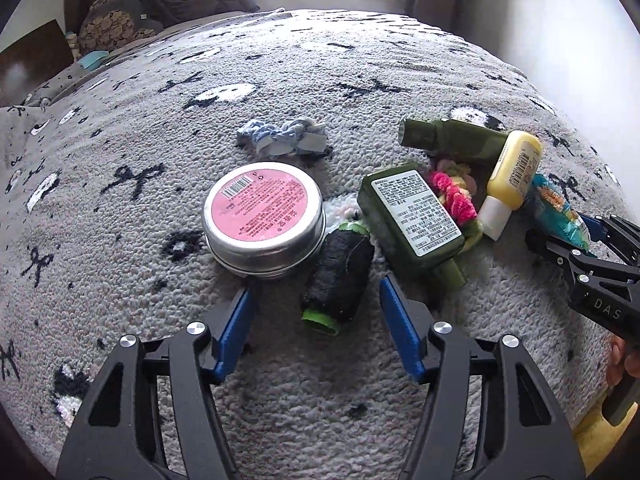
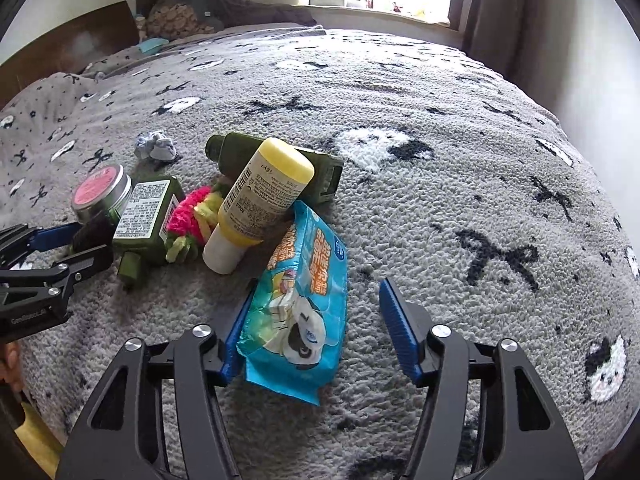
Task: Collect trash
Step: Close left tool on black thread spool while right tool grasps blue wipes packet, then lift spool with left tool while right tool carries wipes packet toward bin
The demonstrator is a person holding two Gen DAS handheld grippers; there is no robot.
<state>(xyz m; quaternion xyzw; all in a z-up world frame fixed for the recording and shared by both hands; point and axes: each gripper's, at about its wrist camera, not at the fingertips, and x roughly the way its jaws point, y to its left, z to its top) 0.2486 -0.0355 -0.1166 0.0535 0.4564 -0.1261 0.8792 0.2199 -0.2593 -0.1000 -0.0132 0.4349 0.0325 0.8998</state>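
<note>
My left gripper (image 1: pixel 316 300) is open, its blue pads on either side of a black spool with green ends (image 1: pixel 336 276) lying on the grey blanket. A round tin with a pink label (image 1: pixel 264 220) lies just left of the spool. My right gripper (image 2: pixel 316 304) is open around a blue tissue pack (image 2: pixel 300 312); its left pad touches the pack. In the left wrist view the right gripper (image 1: pixel 580 248) is at the right by the pack (image 1: pixel 556 212). In the right wrist view the left gripper (image 2: pixel 60 248) is at the left.
A green bottle with a white label (image 1: pixel 416 216), a second green bottle (image 1: pixel 452 136), a yellow bottle (image 1: pixel 508 176), a pink and yellow scrunchie (image 1: pixel 452 192) and a crumpled blue-white wad (image 1: pixel 284 140) lie in a cluster on the bed. Pillows (image 1: pixel 112 24) lie at the far left.
</note>
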